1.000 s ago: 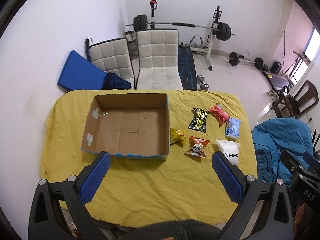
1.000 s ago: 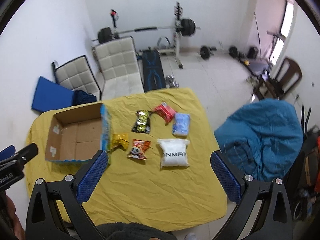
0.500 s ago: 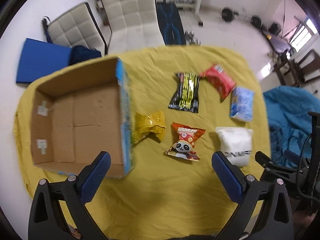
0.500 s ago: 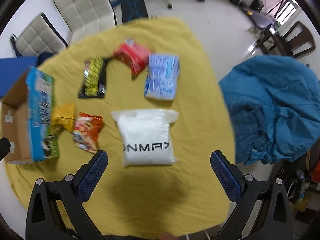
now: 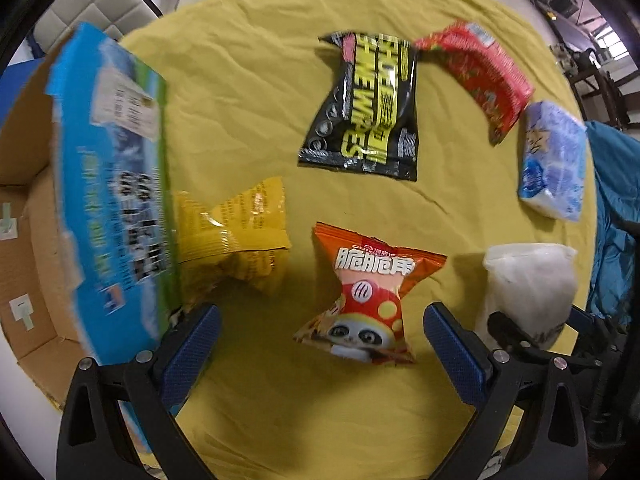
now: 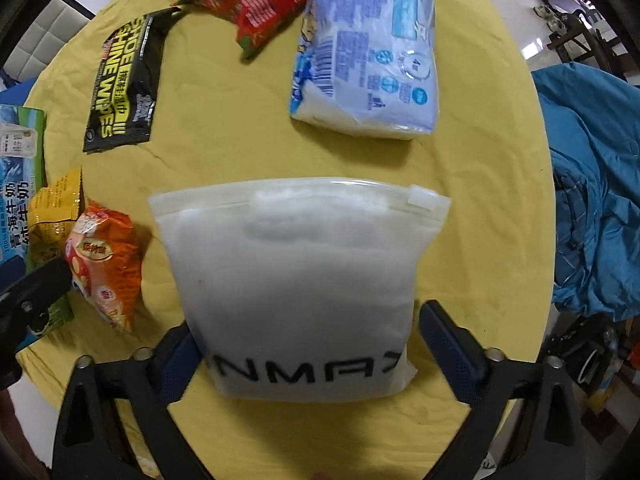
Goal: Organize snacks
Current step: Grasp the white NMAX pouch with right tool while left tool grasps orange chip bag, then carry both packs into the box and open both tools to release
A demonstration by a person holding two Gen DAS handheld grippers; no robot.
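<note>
My left gripper [image 5: 320, 344] is open, low over the yellow cloth, with the orange panda snack pack [image 5: 368, 292] lying between its blue pads. A yellow snack pack [image 5: 236, 236] leans against the cardboard box [image 5: 108, 208] at the left. My right gripper [image 6: 308, 344] is open around the lower end of the white zip bag [image 6: 296, 280], one pad on each side. The same white zip bag [image 5: 532, 280] shows at the right of the left wrist view.
Farther back lie a black shoe-wipes pack [image 5: 368, 108], a red pack [image 5: 480, 72] and a pale blue tissue pack [image 6: 368, 52]. A blue cloth-covered seat [image 6: 592, 184] stands past the table's right edge. The other gripper [image 6: 28, 296] shows at the left.
Both grippers have dropped down close to the table. The left one came over the panda pack, the right one down around the white bag.
</note>
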